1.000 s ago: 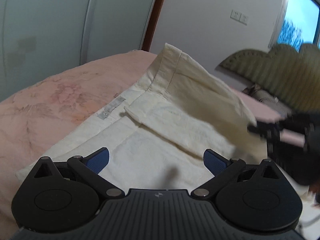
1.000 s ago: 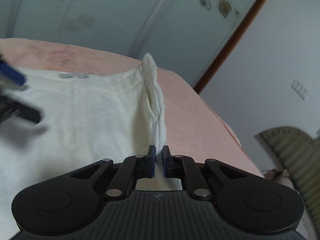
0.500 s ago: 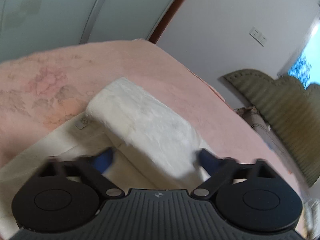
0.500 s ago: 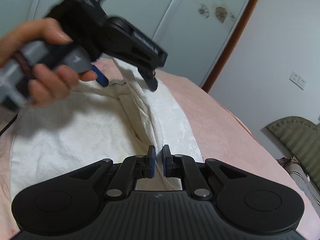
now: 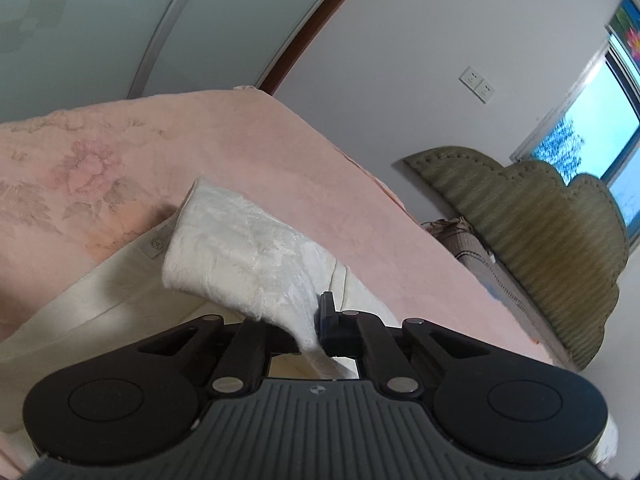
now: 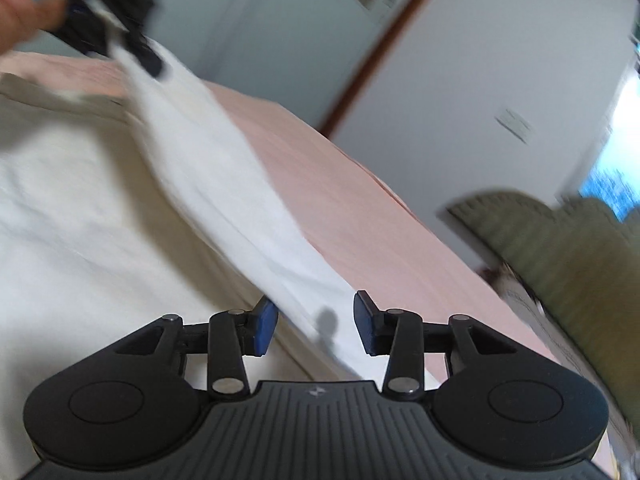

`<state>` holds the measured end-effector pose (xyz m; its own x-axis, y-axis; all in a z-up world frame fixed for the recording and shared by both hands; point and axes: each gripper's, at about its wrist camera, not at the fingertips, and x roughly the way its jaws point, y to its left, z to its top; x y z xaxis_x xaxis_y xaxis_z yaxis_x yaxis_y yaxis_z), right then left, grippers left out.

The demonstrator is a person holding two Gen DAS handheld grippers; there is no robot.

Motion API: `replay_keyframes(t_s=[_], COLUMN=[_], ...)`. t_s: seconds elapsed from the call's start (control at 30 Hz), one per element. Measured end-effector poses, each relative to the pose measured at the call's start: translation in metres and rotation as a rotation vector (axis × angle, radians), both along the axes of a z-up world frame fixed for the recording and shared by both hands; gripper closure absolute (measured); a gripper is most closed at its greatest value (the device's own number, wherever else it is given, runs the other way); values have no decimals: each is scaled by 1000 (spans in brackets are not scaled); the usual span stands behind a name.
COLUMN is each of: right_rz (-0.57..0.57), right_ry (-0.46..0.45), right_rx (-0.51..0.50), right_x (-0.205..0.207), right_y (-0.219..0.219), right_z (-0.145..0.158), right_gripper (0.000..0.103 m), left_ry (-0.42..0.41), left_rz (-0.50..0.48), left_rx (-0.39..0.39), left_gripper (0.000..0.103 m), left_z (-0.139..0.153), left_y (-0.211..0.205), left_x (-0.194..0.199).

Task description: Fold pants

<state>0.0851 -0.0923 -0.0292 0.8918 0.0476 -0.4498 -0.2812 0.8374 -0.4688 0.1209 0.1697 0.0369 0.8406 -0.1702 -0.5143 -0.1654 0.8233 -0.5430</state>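
Cream-white pants (image 5: pixel 240 256) lie on a pink bedspread (image 5: pixel 100 152). My left gripper (image 5: pixel 310 328) is shut on a folded edge of the pants and holds it lifted, so the fabric drapes over its fingers. In the right wrist view the pants (image 6: pixel 80 208) spread to the left, with a raised band of cloth (image 6: pixel 224 184) running from the left gripper (image 6: pixel 116 28) at top left down to my right gripper (image 6: pixel 316 326). My right gripper is open, its blue pads (image 6: pixel 264 324) either side of the cloth edge without gripping it.
A green scalloped headboard (image 5: pixel 540 240) stands at the right, with a window (image 5: pixel 592 136) behind it. Wardrobe doors (image 5: pixel 100 28) and a white wall with a socket (image 5: pixel 478 84) are beyond the bed. The bed edge (image 6: pixel 380 184) runs along the right.
My left gripper has closed on the pants' folded edge and lifted it. My right gripper has opened and let go of the cloth it held.
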Motion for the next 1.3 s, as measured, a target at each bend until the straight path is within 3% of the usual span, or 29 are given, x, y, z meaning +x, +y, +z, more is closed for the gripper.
replay_keyframes(t_s=[0.03,0.07,0.23,0.53,0.63,0.8,0.9,1.0,1.13,1.3], right_rz=[-18,-20,37,175,183,177,170,169,181,139], right_ry=[9,11,1,105,138,184,194,197,208,253], right_rx=[19,37,15,118,151,182,147,165,196,331], right_x=[0,-3,-43,-131,-141,-139,-139,-146,-154,-145], right_y=[-6,-9,4,31,35,33,39,39,36,24], right_z=[0,2,10,14,8,-2,-10,-9,-11,-10], right_gripper=[87,93,96,96,96,96,96,96,96,95], left_ry=[-4,-11,-21,56,82,111,113,110,91,62], left_rz=[-8,-18,-51,-101,-106,-126,-108,-53,44,145], left_rx=[8,15,82,229,293,470,553,620,690,725], left_gripper=[98,98,98,97,97,87,79,63,61,58], left_z=[1,1,4,-12,-18,-35,-39,-31,-20,1], left_y=[0,1,11,37,33,17,10,6,6,-8], left_x=[-3,-9,-40,-79,-86,-84,-88,-97,-109,-118])
